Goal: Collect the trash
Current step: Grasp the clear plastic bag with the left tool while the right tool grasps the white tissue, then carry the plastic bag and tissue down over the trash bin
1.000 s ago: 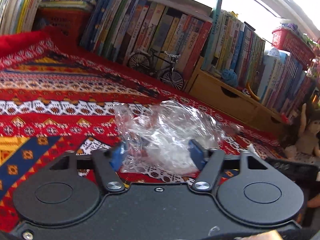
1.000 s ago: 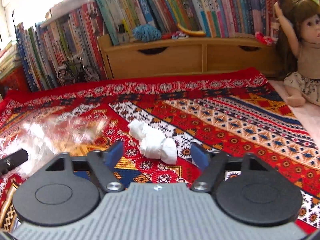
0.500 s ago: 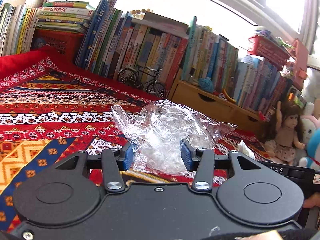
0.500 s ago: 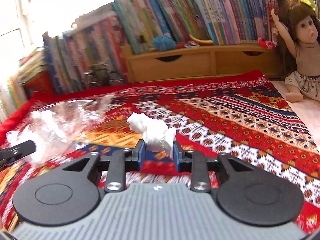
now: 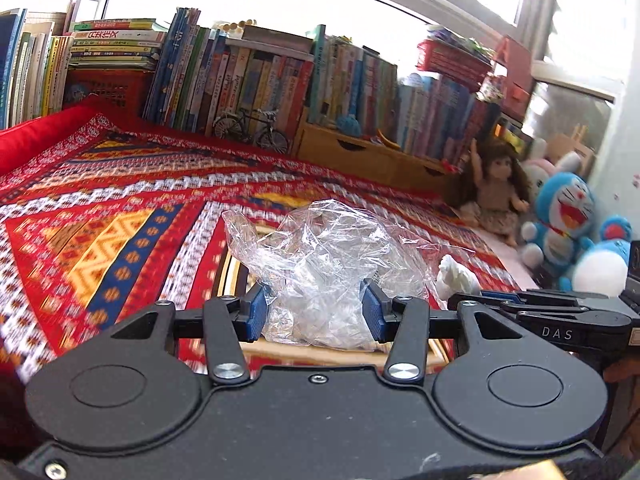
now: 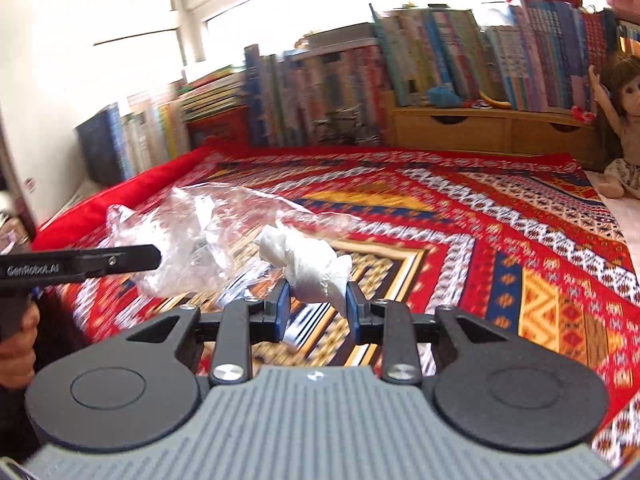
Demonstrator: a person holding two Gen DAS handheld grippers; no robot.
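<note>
Trash is in hand: left tool (image 5: pixel 316 314) clamps the crumpled clear plastic bag (image 5: pixel 320 256), right tool (image 6: pixel 316 306) pinches the white tissue wad (image 6: pixel 308 266), both above the red patterned cloth (image 6: pixel 500 240). Next, I judge, comes finding a bin; none shows.

Along the far edge of your patterned cloth (image 5: pixel 120 216) stand the books (image 5: pixel 256 80), with the toy bicycle (image 5: pixel 252 128) before them and the wooden drawer unit (image 5: pixel 360 152) to its right. At the far right corner sits the doll (image 5: pixel 496 196), with plush toys (image 5: pixel 564 216) beside it. Above the cloth, your plastic bag (image 5: pixel 320 264) lies left of the crumpled tissue (image 6: pixel 312 264).
</note>
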